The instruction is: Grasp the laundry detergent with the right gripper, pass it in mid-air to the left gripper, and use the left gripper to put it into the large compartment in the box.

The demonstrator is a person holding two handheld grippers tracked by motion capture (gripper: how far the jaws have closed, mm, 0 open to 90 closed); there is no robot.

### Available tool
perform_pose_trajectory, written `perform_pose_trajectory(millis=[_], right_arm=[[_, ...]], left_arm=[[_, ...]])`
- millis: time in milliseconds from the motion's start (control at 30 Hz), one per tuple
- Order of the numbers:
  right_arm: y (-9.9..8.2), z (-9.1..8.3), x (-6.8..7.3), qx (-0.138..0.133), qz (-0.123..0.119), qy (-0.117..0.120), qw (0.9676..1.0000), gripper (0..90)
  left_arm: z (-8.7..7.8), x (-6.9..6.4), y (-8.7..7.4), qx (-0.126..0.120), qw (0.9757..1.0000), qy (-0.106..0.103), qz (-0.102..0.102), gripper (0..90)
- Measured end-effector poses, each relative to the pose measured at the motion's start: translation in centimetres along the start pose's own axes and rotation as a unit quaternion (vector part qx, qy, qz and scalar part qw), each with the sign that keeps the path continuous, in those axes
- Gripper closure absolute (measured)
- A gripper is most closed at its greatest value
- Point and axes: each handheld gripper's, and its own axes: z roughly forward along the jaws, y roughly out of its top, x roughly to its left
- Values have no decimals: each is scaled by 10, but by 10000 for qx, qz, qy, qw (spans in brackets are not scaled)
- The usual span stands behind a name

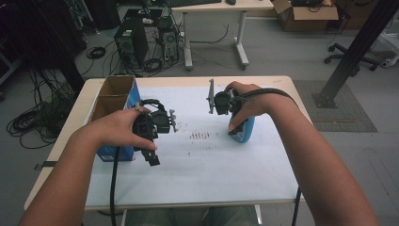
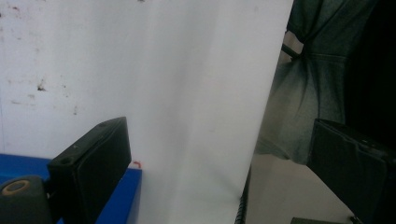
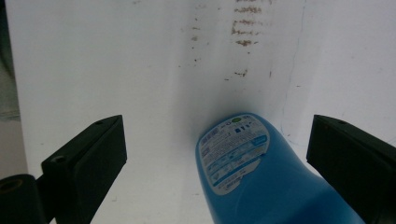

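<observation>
A blue plastic bottle [image 3: 261, 182] with a printed label lies on the white sheet [image 3: 116, 60]. It sits between the wide-apart jaws of my right gripper [image 3: 215, 120], and neither pad touches it. From above, the right hand covers the right gripper [image 1: 233, 128] and most of the bottle [image 1: 247, 132] at the sheet's right middle. My left gripper [image 1: 149, 155] hangs beside an open blue cardboard box [image 1: 115, 94] on the left. In the left gripper view my left gripper [image 2: 217, 126] stands open over the bare sheet, with the box's blue wall [image 2: 121, 200] at the lower left.
The white sheet [image 1: 202, 165] carries small brown stains near its middle. Beyond the table [image 1: 282, 80] are computer towers [image 1: 131, 40] with cables, a second desk [image 1: 240, 42], a cardboard box [image 1: 306, 14] and a slanted black post [image 1: 357, 47].
</observation>
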Motion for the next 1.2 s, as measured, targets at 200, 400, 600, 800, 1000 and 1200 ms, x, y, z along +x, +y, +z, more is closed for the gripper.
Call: perform_pose_trajectory(millis=[200,400,600,800,1000,1200], right_arm=[[-7,-14,19,-148,-70,-45,9999,48],[-18,-21,38,-250,-15,-132,9996,47],[-33,-22,54,-412,198,-202,9988,50],[-53,-16,66,-657,561,-319,9958,50],[-67,-9,72,-760,809,-353,9932,46],[-84,-1,81,-937,1122,-451,9882,50]], left_arm=[[-2,-1,-1,25,10000,22,29,66],[-1,-1,-1,-2,10000,33,46,66],[-2,-1,-2,-16,10000,34,36,66],[-2,-2,-2,-46,10000,25,18,65],[-3,-1,-3,-72,9999,51,51,65],[-4,-2,-5,-82,10000,34,7,65]])
